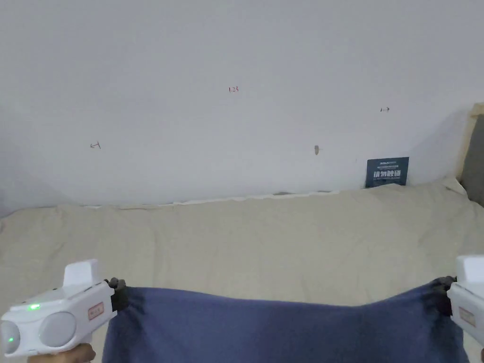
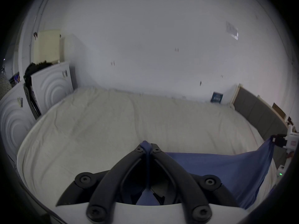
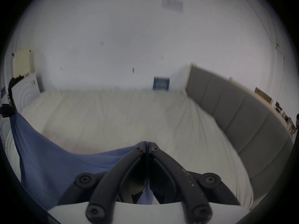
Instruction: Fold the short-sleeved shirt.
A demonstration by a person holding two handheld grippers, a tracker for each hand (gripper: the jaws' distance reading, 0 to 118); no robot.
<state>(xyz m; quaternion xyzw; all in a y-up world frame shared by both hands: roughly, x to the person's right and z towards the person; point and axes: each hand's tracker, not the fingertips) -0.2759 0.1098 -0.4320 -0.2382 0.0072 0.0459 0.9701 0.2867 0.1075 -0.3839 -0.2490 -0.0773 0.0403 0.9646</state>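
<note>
Behind one cream-sheeted bed [image 1: 264, 241] a white wall [image 1: 236, 71] was seen. One blue shirt [image 1: 283, 331] was held stretched above it by two grippers: the left gripper [image 2: 147, 148] and right gripper [image 3: 146, 144] were each clamped shut on a corner.

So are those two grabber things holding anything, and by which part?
Yes: the blue shirt. The left gripper and right gripper each pinch one end of its upper edge, which sags between them above the bed.
</note>
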